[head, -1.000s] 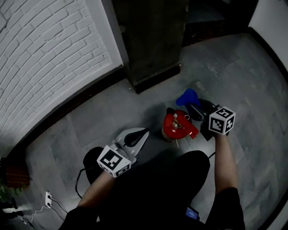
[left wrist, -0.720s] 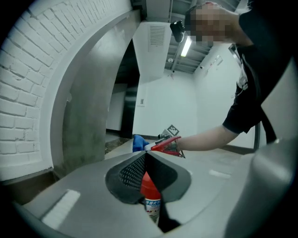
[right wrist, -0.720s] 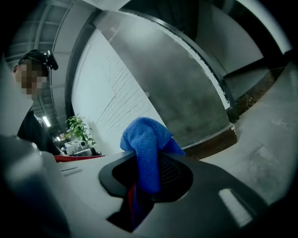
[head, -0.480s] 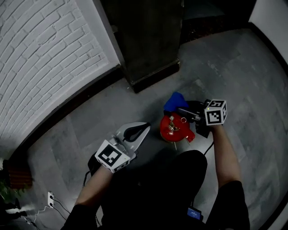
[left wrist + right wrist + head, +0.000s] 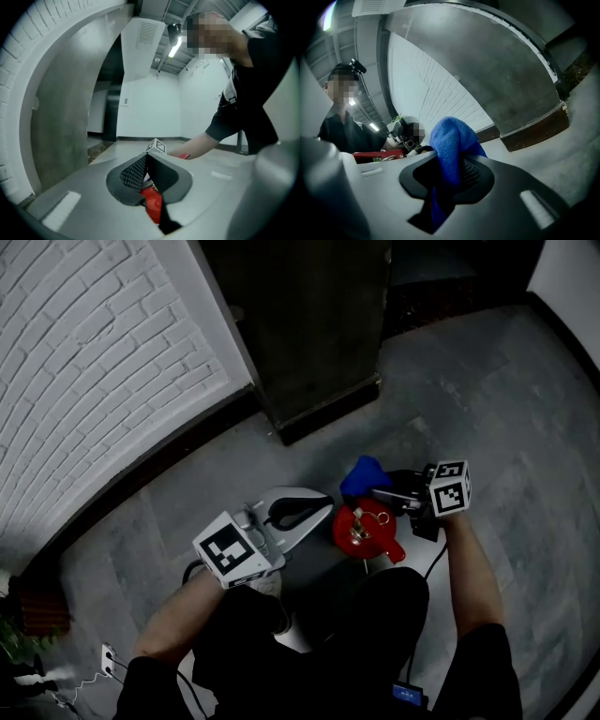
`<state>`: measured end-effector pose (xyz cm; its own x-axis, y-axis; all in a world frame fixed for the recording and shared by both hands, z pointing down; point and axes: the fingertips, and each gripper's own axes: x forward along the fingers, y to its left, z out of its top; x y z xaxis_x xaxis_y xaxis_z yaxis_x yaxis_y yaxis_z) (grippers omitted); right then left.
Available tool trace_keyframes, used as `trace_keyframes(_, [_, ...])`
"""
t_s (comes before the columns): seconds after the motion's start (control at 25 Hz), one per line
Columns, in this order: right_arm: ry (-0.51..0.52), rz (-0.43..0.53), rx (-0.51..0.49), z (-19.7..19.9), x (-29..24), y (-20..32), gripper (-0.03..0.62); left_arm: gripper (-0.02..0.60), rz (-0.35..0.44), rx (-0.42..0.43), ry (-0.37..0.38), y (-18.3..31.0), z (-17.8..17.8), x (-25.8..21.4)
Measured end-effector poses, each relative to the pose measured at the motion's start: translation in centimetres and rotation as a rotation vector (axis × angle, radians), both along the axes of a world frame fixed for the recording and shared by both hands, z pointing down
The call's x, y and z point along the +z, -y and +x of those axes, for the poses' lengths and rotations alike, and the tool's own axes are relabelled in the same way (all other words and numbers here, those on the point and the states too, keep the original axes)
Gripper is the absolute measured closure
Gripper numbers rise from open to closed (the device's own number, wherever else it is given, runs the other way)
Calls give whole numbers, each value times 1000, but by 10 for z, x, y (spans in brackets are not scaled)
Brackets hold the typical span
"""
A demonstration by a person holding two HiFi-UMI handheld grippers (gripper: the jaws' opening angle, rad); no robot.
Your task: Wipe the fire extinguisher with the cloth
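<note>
Cloth [image 5: 364,474] is pinched in the closed jaws of the right gripper [image 5: 382,491]. Just beside it, the red fire extinguisher [image 5: 367,532] is seen directly ahead of the left gripper [image 5: 319,510], which is closed and empty.

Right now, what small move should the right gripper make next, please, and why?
Probably press the cloth down onto the top of the extinguisher: the right gripper has its jaws shut on the cloth, which sits at the red top's far edge, apparently not yet wiping it.
</note>
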<state>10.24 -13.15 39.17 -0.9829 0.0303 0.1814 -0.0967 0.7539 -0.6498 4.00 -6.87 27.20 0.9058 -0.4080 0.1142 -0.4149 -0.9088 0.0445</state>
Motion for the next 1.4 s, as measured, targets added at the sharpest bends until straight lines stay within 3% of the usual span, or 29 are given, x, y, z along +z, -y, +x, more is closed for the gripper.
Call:
trace_keyframes(0.16, [30,-41,34,0,7,4,526,580,-19,59,-18,11,21,9])
trace_keyframes(0.44, [126,-179,96,13,30,11,526,571,-114,60,-51,21,18,34])
trace_keyframes(0.64, [123,-249,134,17,60,10,526,571,-132,99,-16,19,23,44])
trace_keyframes(0.88, [142,-421,193,16,99,15,526,572,-187,109,-107,21,23,34])
trace_keyframes(1.24, [65,-530,222,18,166,10,526,572,-226,100,-19,15,15,68])
trace_keyframes(1.4, [119,-581,264,19,185,16,526,572,-253,91,-21,13,9,71])
